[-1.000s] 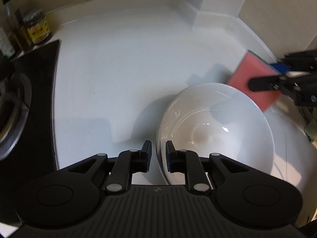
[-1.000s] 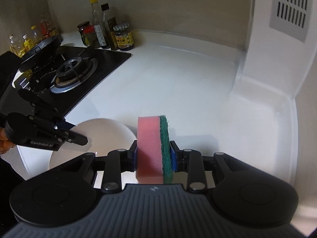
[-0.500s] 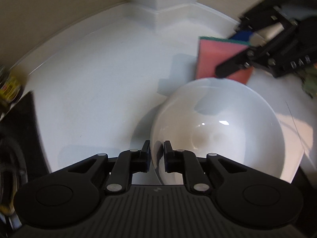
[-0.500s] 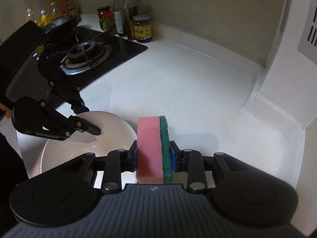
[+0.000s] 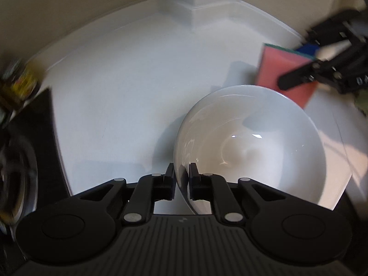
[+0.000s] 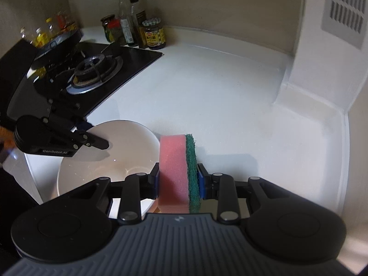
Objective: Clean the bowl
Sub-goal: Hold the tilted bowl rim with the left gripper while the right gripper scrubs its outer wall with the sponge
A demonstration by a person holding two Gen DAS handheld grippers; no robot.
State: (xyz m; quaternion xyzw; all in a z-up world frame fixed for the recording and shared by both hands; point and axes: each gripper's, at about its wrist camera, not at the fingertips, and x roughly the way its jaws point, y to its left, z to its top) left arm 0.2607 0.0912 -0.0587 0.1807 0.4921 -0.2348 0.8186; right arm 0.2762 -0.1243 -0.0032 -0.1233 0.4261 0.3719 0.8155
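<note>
Bowl held at the rim, sponge poised beside it, wiping not yet begun.

The white bowl (image 5: 250, 147) sits near the front edge of the white counter (image 5: 138, 80), its inside glossy and seemingly bare; the left gripper (image 5: 180, 174) is clamped on its near rim, one finger inside the wall and one outside. The right gripper (image 6: 178, 180) squeezes a sponge (image 6: 178, 172), pink foam to the left and green scouring face to the right, just off the bowl's rim. By my reading this is the approach: next, the sponge should swing in over the rim and press against the inner wall while the left grip steadies the bowl.
</note>
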